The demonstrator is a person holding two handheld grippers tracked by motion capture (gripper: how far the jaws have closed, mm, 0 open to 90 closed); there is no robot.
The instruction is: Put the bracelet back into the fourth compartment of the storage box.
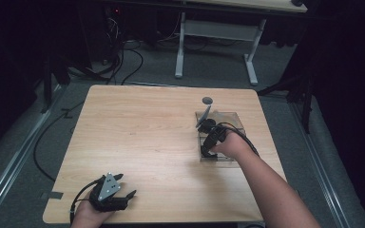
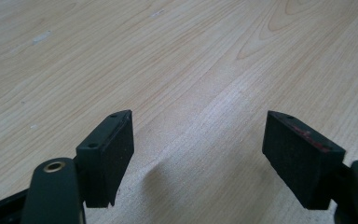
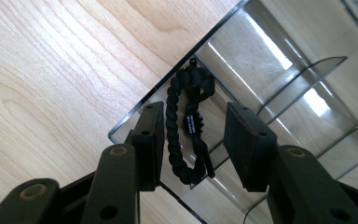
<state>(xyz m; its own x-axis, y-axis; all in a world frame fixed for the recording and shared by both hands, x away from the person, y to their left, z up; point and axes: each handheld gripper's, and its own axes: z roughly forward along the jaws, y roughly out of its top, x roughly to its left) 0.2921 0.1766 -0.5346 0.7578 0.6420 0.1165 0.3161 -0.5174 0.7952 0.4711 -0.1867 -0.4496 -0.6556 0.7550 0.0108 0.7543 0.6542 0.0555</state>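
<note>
Right tongs [image 3: 193, 144], jaws spread, straddle a black braided bracelet [image 3: 186, 123] in the clear tray [image 3: 261, 56]; centring before squeezing looks wise. Left tongs [image 2: 198, 156] rest spread, empty.

the high view is dim, its edges sinking into near-black, with only the wooden table [image 1: 147, 142] evenly lit from above. the left gripper view is bright and soft, with a faint shadow at lower centre. in the right gripper view, white glare streaks the clear acrylic box [image 3: 279, 70] at upper right; near parts blur slightly.
</note>
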